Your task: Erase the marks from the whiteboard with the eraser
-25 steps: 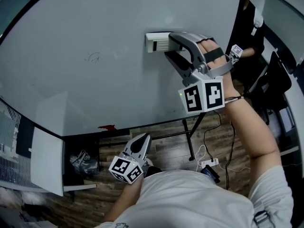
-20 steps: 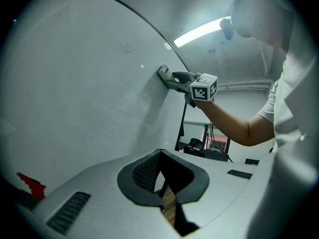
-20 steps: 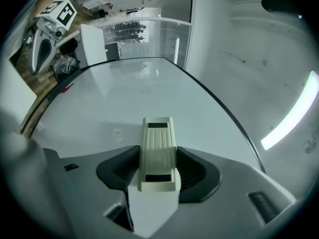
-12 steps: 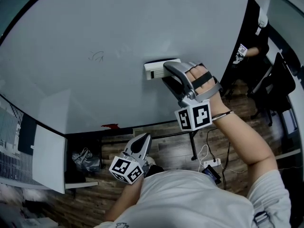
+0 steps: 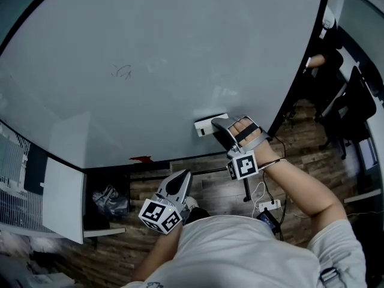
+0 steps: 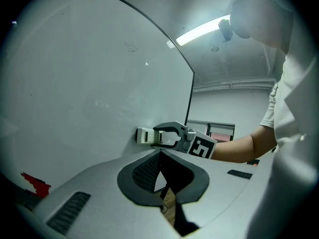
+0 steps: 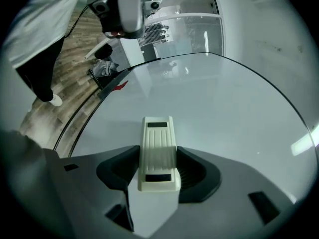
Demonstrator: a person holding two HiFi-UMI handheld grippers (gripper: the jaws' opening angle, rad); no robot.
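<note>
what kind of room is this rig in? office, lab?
Likely an office or meeting room: a large free-standing whiteboard, what looks like a dark office chair at the right, and a power strip with cables on the wood-look floor.

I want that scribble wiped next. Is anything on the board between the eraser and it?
Nothing visible. The right gripper holds the eraser low on the whiteboard. The scribble lies up and to the left in the head view, with only bare board between them.
</note>
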